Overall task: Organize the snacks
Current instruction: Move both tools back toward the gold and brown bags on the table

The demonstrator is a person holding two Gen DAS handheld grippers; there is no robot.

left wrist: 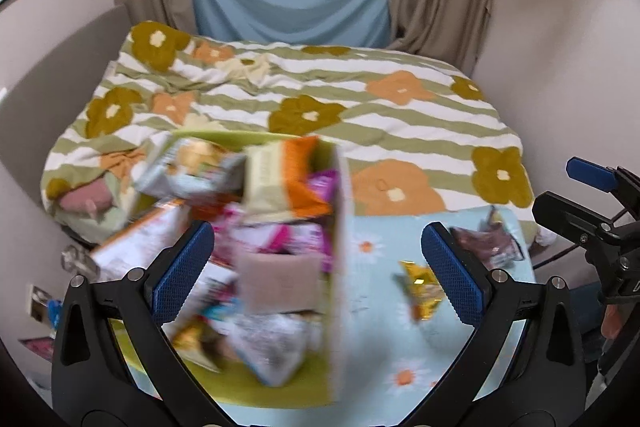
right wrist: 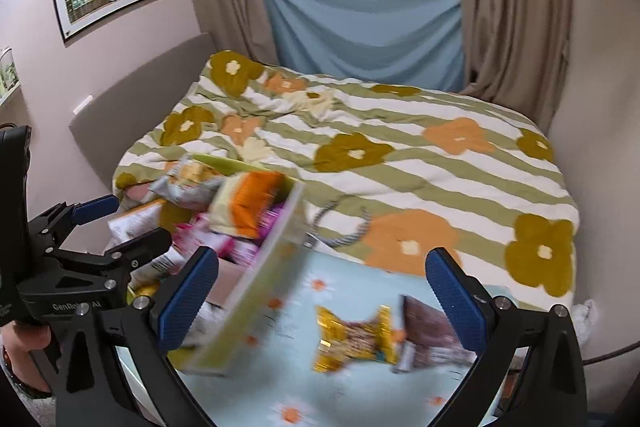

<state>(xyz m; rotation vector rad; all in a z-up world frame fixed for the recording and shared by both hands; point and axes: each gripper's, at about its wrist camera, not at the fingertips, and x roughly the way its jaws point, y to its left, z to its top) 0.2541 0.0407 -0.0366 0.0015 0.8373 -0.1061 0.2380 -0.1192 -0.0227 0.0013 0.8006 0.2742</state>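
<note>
Showing: my two tools held over a table covered in pale blue daisy-print cloth, at the foot of a bed.
Left tool: fingers spread wide apart, nothing between them, poised above the box.
Right tool: fingers likewise apart and empty, above the loose packets.
Box: green-lined cardboard, on the table's left part, piled with snack packets, an orange-and-cream bag uppermost.
Gold packet: lying on the cloth, right of the box.
Brown packet: touching the gold one, on its right.
Sharpness: box and packets blurred; labels unreadable.
</note>
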